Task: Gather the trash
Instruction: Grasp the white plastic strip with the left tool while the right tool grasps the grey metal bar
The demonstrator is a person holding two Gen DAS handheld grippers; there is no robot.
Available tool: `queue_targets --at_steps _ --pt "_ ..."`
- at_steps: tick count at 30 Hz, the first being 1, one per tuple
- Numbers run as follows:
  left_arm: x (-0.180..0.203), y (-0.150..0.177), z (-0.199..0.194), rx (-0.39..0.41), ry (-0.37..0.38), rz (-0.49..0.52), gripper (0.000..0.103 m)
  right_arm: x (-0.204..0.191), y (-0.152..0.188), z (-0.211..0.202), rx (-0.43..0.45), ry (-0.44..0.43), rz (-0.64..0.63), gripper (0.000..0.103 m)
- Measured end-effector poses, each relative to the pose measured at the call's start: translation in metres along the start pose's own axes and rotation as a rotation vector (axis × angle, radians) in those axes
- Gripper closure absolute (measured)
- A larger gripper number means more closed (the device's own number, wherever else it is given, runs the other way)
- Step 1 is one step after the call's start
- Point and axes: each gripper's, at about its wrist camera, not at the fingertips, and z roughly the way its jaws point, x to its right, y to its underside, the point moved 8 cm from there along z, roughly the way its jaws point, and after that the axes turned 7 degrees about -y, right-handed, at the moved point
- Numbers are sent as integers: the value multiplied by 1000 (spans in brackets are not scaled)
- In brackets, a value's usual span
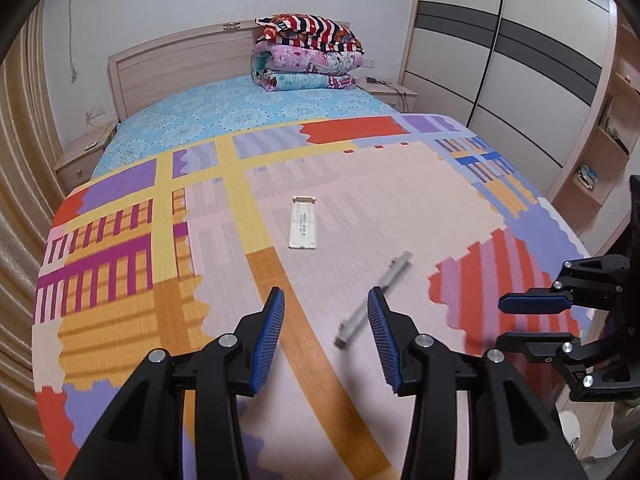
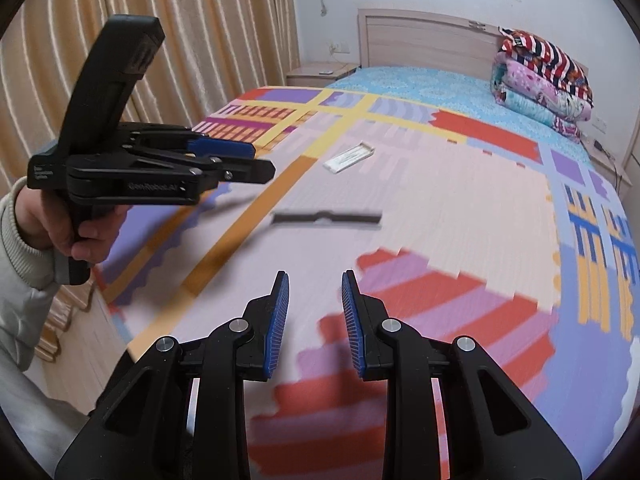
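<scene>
A thin grey strip (image 1: 376, 298) lies on the colourful bedspread (image 1: 132, 272), blurred, just ahead of my left gripper (image 1: 326, 300), which is open and empty above the bed. A flat white packet (image 1: 303, 222) lies farther up the bed. In the right wrist view the grey strip (image 2: 326, 217) and the white packet (image 2: 349, 157) lie ahead of my right gripper (image 2: 315, 284), which is open and empty. The left gripper (image 2: 260, 158) shows at the left there, held by a hand. The right gripper (image 1: 506, 320) shows at the right edge of the left wrist view.
Folded quilts (image 1: 308, 54) are stacked at the headboard (image 1: 176, 64). A wardrobe (image 1: 508, 48) stands to the right of the bed. Curtains (image 2: 168, 36) hang along the left side. Bedside tables (image 1: 84, 156) flank the bed.
</scene>
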Motion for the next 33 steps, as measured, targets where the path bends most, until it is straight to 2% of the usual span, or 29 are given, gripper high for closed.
queue_targets --at_steps 5,8,10,13,14,15,21,26,29,32,33 --pt "-3 -14 31 -20 -5 11 61 17 -16 18 0 -24 -2 76" --pt "-6 -23 45 -23 -6 12 53 24 -23 26 1 -39 -20 75" --pt "-7 -29 53 -21 -1 18 53 26 -28 31 -1 -64 -33 71" --pt "-9 -34 66 -37 -1 22 53 31 -36 36 0 -53 -58 61" --pt "-9 -35 70 -41 2 24 53 32 -38 38 -2 -45 -69 54" --pt "-10 -36 75 -47 -3 21 53 35 -39 41 -8 -34 -76 54" --pt "-7 -39 92 -65 -8 41 53 34 -42 56 -56 -102 -133 54" --pt "-2 -40 96 -48 -44 93 53 28 -40 59 -54 -159 -181 54" --pt "0 -40 96 -40 -44 103 56 31 -38 66 -82 -175 -190 54" --pt "5 -40 94 -21 -22 133 70 36 -37 68 -90 -175 -170 54" --pt "6 -39 94 -19 -17 143 72 36 -36 67 -92 -174 -176 55"
